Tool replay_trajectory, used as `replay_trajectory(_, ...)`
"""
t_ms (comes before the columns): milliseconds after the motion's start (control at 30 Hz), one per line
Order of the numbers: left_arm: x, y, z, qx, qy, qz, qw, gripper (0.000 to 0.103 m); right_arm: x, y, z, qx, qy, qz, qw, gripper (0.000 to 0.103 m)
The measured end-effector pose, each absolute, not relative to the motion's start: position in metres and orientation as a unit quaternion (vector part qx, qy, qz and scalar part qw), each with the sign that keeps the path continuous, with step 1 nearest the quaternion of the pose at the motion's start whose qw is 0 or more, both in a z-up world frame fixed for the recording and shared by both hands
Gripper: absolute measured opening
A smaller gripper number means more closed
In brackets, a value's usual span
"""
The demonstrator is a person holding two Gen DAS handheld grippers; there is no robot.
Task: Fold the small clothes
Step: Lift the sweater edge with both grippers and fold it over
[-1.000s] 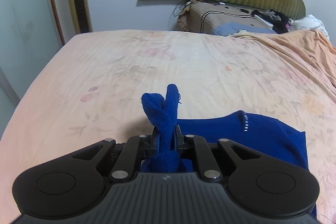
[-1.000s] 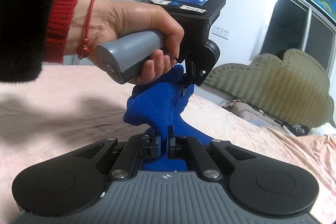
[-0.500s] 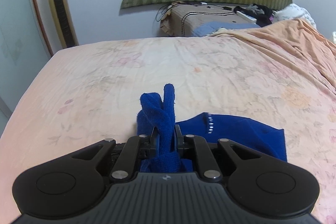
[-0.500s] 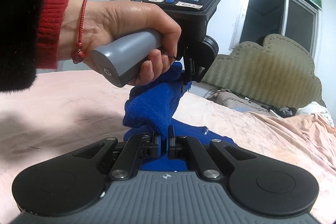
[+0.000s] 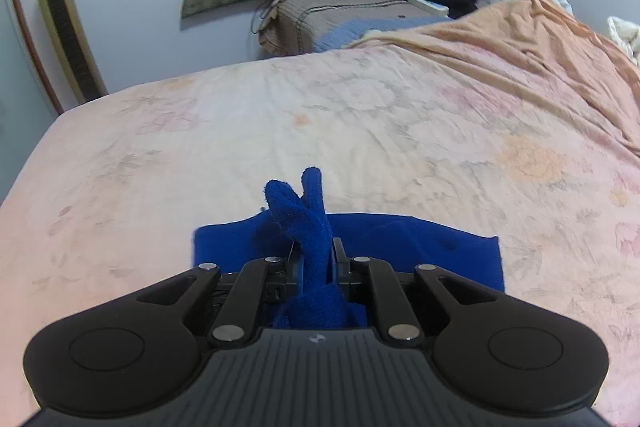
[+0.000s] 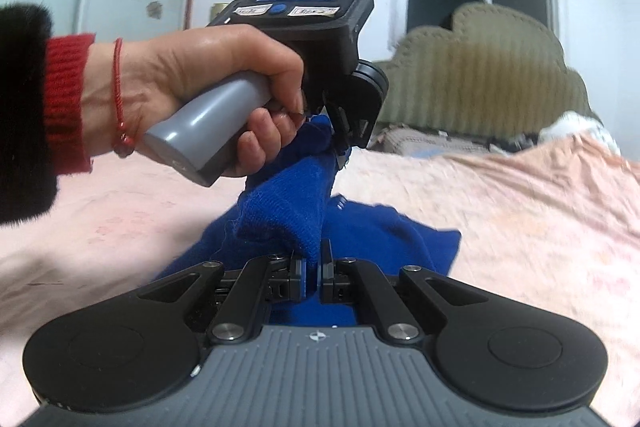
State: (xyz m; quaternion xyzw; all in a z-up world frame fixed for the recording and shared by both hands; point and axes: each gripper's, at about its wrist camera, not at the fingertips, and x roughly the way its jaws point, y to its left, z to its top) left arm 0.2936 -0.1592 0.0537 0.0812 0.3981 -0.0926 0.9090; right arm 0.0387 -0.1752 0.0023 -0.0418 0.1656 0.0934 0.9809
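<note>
Only the right wrist view shows the person's left hand (image 6: pixel 208 99), fist closed round a grey handle and tilted down toward 4 o'clock. Only the left wrist view shows the blue knitted garment (image 5: pixel 420 247) spread flat on the pink floral bed sheet (image 5: pixel 360 131), with a brown box (image 5: pixel 340 23) at 12 o'clock.

The left gripper (image 5: pixel 314 261) has its fingers closed on a bunched fold of the garment, which stands up between them. The right gripper (image 6: pixel 313 269) has its fingers nearly together, pinching a raised edge of the same knit (image 6: pixel 288 211).
</note>
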Motion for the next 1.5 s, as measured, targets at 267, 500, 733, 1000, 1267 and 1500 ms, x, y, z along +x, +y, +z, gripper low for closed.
replay_trajectory(267,0.294,-0.199,0.032,0.115,0.403,-0.105,0.902,0.011,0.046,-0.205,-0.011,0.01,0.188,0.094,0.978,0.003)
replay_trajectory(500,0.296,-0.216,0.023,0.126,0.41,-0.108,0.897,0.011,0.052,-0.226,-0.017,0.049,0.201,0.094,0.974,0.003)
replay_trajectory(733,0.293,-0.231,0.019,0.136,0.41,-0.112,0.895,0.011,0.052,-0.24,-0.023,0.085,0.207,0.092,0.97,0.003)
replay_trajectory(1000,0.293,-0.232,0.026,0.113,0.407,-0.144,0.895,0.049,0.061,-0.253,-0.031,0.133,0.239,0.098,0.957,0.006)
replay_trajectory(1267,0.266,-0.205,0.063,0.104,0.329,-0.138,0.928,0.081,0.078,-0.278,-0.046,0.224,0.275,0.121,0.927,0.023)
replay_trajectory(1500,0.195,-0.127,0.049,0.089,0.293,-0.086,0.948,0.082,0.081,-0.29,-0.053,0.269,0.271,0.137,0.914,0.041)
